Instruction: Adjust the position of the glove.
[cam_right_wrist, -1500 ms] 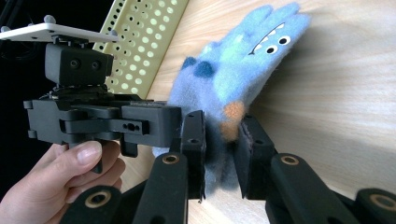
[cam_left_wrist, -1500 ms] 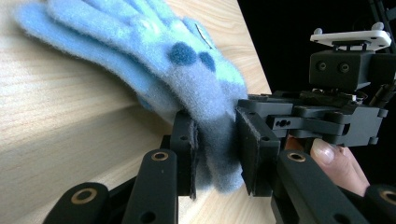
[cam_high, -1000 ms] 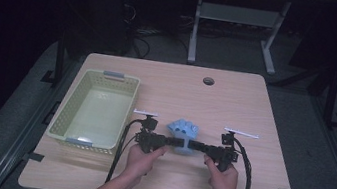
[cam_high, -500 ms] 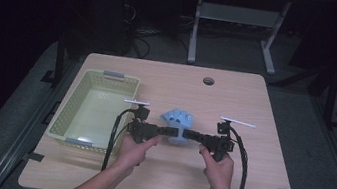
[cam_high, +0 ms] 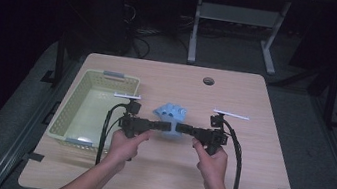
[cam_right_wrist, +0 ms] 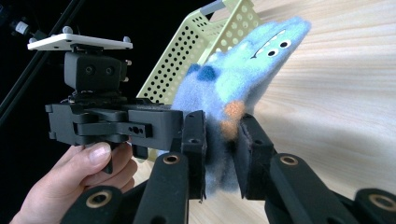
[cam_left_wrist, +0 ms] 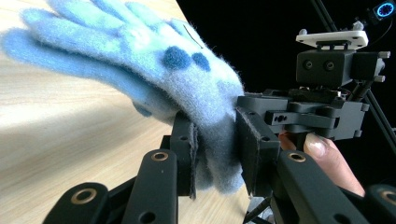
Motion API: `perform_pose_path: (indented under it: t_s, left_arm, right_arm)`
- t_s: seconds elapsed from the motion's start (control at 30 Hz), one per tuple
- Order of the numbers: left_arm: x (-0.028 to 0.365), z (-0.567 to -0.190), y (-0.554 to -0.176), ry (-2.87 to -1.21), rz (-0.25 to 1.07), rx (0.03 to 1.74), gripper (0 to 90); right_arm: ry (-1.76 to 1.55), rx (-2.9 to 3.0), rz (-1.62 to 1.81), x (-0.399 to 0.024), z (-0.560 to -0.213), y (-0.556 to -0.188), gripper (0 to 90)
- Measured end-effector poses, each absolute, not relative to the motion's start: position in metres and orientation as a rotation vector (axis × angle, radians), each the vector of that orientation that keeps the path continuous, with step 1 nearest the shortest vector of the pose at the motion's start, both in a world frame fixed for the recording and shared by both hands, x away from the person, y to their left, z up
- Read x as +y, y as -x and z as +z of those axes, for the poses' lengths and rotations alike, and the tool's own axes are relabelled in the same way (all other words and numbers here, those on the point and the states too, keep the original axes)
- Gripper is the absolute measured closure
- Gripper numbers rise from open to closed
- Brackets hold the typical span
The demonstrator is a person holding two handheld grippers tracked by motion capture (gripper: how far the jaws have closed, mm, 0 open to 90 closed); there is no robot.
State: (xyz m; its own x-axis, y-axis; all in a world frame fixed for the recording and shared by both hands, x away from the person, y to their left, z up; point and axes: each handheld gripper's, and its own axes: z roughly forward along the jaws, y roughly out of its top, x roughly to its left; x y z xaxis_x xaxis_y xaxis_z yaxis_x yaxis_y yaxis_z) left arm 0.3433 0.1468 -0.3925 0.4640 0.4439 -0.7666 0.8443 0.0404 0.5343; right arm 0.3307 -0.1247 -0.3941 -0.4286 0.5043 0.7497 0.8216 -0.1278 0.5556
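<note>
High view: your left gripper [cam_high: 155, 125] and right gripper [cam_high: 182, 129] meet at the centre of the frame, jaws pointing toward each other, each clamped on the cuff end of a fuzzy blue glove [cam_high: 169, 116]. The glove sits between them, its fingers pointing toward the top of the frame, over the wooden table [cam_high: 254, 117]. Whether it touches the tabletop cannot be told from here. A pale green perforated basket [cam_high: 65, 109] stands at centre left, just beside your left gripper. A round cable hole [cam_high: 208, 81] lies in the tabletop above centre. Your left hand [cam_high: 124, 144] and right hand [cam_high: 211, 162] come in from the bottom edge.

Left gripper view: your left gripper [cam_left_wrist: 215, 140] has both pads pressed into the glove's [cam_left_wrist: 140, 60] cuff at lower centre. The glove's fingers spread toward the upper left, over the table [cam_left_wrist: 56, 135]; dark blue spots mark the knit. Your right gripper's body is at the right, with a fingertip [cam_left_wrist: 317, 145] under it.

Right gripper view: your right gripper [cam_right_wrist: 222, 140] is closed on the glove [cam_right_wrist: 243, 70] at lower centre; orange patches sit near the pads, and a cartoon face shows toward the upper right. The basket [cam_right_wrist: 201, 42] rises at upper centre. Your left hand [cam_right_wrist: 79, 179] holds its gripper at the left.
</note>
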Motion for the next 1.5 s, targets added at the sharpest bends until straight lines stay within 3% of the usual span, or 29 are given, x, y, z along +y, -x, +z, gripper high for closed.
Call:
perform_pose_path:
  t_s: [1.5]
  left_arm:
    - [0.230,-0.371,-0.346,-1.532,-0.370,1.172,68.8]
  right_arm:
    - [1.341,-1.924,-1.535,-0.041,-0.367,-0.360,75.6]
